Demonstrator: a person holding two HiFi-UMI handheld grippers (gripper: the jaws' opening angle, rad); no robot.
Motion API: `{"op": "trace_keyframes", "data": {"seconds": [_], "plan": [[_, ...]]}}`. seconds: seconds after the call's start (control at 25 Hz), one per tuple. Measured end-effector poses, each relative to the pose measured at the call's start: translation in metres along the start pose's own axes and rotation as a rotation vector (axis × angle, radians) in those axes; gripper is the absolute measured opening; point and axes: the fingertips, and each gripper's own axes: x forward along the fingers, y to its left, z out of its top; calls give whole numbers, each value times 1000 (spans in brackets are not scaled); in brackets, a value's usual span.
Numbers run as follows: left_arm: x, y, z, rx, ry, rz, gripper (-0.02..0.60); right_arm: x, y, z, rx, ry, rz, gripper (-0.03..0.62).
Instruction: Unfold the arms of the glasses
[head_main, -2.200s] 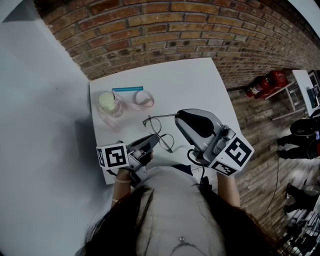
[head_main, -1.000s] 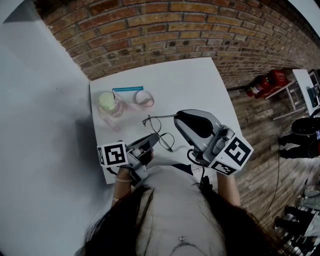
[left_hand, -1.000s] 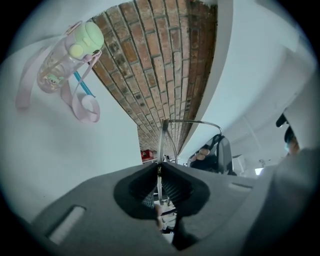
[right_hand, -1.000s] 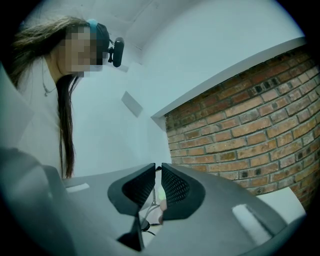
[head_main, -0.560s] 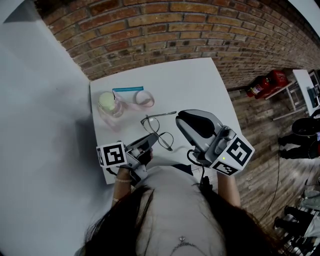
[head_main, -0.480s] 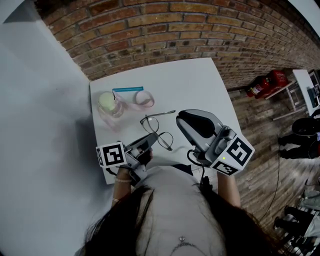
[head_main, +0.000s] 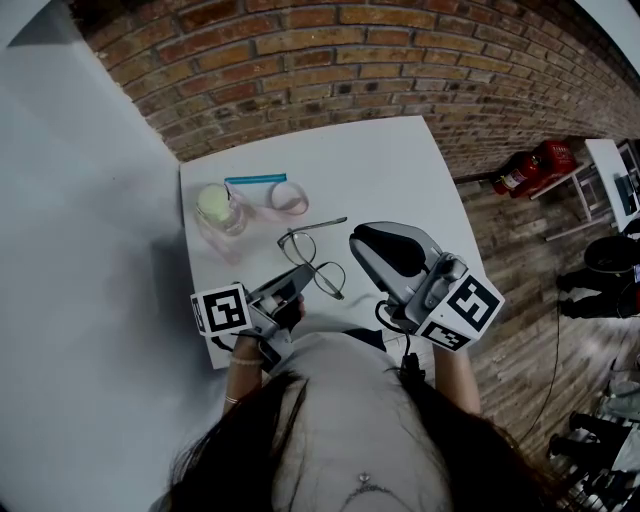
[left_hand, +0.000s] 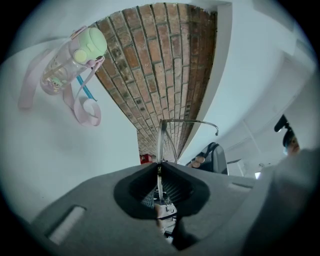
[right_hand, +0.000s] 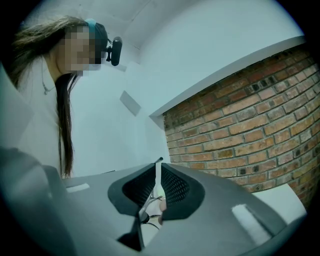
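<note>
Left gripper (head_main: 302, 273) was clamped on the rim of the glasses (head_main: 305, 250), held over the near middle of the table (head_main: 400, 160). Right gripper (head_main: 354, 238) was clenched, apparently pinching the tip of the far arm (head_main: 322, 225), which stood open, pointing right. Likely next: release it and catch the other arm.

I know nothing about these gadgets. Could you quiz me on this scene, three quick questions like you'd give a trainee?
1. Multiple choice: what is the left gripper shut on?
A. a spoon
B. the glasses
C. a phone

2. True or false: the bottle with the green lid rests on the white table.

3. Fill in the blank: the wall behind the table is made of ____.

Key: 1 B; 2 true; 3 brick.
</note>
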Motion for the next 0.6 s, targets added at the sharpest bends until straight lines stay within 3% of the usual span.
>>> {"op": "trace_keyframes", "data": {"seconds": [0.24,0.36,0.48,0.6], "plan": [[-1,-3,2,4,-17,10,21,5,1,-13,6,35,-2,20],[-2,-2,4,57,-11,34,21,7,3,-19,11,50,4,15],[-2,-2,2,35,-18,44,21,11,6,-25,11,66,12,10],[-3,0,6,136,1,67,21,15,9,-33,12,84,19,8]]}}
